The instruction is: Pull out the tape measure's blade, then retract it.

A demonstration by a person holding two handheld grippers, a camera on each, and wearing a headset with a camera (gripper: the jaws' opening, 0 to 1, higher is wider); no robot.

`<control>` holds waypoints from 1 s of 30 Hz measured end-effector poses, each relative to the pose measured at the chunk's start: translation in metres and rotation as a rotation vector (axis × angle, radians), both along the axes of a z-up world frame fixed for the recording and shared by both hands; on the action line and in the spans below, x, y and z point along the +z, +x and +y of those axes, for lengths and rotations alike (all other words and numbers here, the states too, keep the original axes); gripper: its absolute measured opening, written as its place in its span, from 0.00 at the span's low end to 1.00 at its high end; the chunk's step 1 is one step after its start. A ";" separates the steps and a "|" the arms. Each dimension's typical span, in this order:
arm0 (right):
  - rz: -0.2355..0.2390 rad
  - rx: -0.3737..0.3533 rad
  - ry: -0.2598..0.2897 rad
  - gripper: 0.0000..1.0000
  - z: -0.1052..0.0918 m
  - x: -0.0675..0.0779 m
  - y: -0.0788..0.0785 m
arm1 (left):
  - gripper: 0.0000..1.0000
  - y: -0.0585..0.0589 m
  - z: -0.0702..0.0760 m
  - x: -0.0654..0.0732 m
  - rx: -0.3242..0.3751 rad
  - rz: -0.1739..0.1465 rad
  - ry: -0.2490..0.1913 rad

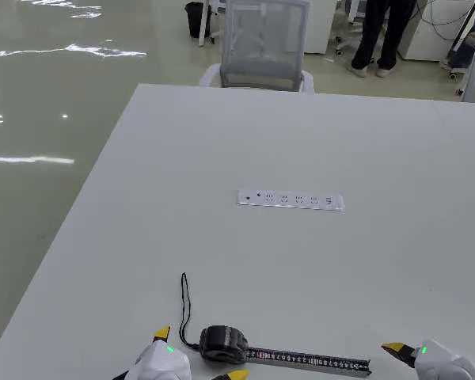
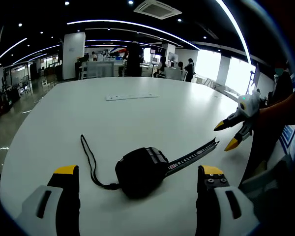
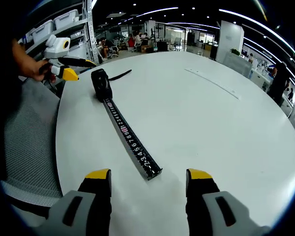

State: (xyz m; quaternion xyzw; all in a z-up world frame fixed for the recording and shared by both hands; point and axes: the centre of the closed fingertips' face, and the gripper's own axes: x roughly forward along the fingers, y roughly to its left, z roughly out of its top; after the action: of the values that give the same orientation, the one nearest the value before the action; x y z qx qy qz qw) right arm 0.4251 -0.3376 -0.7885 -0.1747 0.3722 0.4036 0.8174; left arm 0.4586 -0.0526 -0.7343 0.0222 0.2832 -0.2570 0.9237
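A black tape measure (image 1: 223, 343) lies near the front edge of the white table (image 1: 301, 150), its blade (image 1: 309, 361) pulled out to the right and lying flat. A black wrist cord (image 1: 184, 305) trails from the case. In the left gripper view the case (image 2: 140, 170) sits just ahead of my left gripper (image 2: 136, 177), which is open and apart from it. My right gripper (image 3: 147, 176) is open too, with the blade's hooked end (image 3: 152, 172) lying just in front of its fingertips, not between them. In the head view the left gripper (image 1: 198, 355) and right gripper's tip (image 1: 396, 349) flank the tape.
A white power strip (image 1: 290, 199) lies flat at the table's middle. A grey mesh chair (image 1: 263, 46) stands at the far edge, and a person (image 1: 384, 36) stands beyond it. The table's left edge drops to a glossy floor.
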 end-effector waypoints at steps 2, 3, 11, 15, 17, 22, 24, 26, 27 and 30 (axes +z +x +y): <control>0.009 0.028 -0.013 0.59 0.001 -0.002 0.000 | 0.99 0.002 -0.003 -0.001 0.004 0.002 -0.001; 0.012 0.034 -0.017 0.59 0.001 -0.003 0.000 | 0.99 0.003 -0.004 -0.001 0.006 0.001 0.000; 0.043 0.144 -0.066 0.50 0.003 -0.010 0.002 | 0.99 0.005 -0.010 -0.004 0.006 0.007 0.007; 0.053 0.179 -0.082 0.44 0.002 -0.011 0.006 | 0.99 0.007 -0.011 -0.007 0.012 0.009 0.010; 0.055 0.193 -0.093 0.41 0.002 -0.012 0.006 | 0.99 0.007 -0.013 -0.009 0.010 0.008 0.016; 0.067 0.234 -0.118 0.38 0.001 -0.018 0.005 | 0.99 0.010 -0.016 -0.010 0.024 0.013 0.010; 0.072 0.251 -0.125 0.35 0.003 -0.018 0.004 | 0.99 0.011 -0.017 -0.010 0.027 0.014 0.008; 0.076 0.260 -0.133 0.34 0.004 -0.020 0.003 | 0.99 0.011 -0.017 -0.010 0.027 0.015 0.011; 0.077 0.269 -0.138 0.32 0.004 -0.020 0.003 | 0.99 0.010 -0.017 -0.011 0.028 0.017 0.014; 0.079 0.284 -0.140 0.30 0.009 -0.019 0.002 | 0.99 0.012 -0.017 -0.012 0.031 0.021 0.016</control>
State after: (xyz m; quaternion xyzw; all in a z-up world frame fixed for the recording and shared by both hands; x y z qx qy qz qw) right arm 0.4273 -0.3290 -0.8076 -0.2662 0.4030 0.4945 0.7226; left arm 0.4703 -0.0698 -0.7468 0.0227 0.2955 -0.2405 0.9243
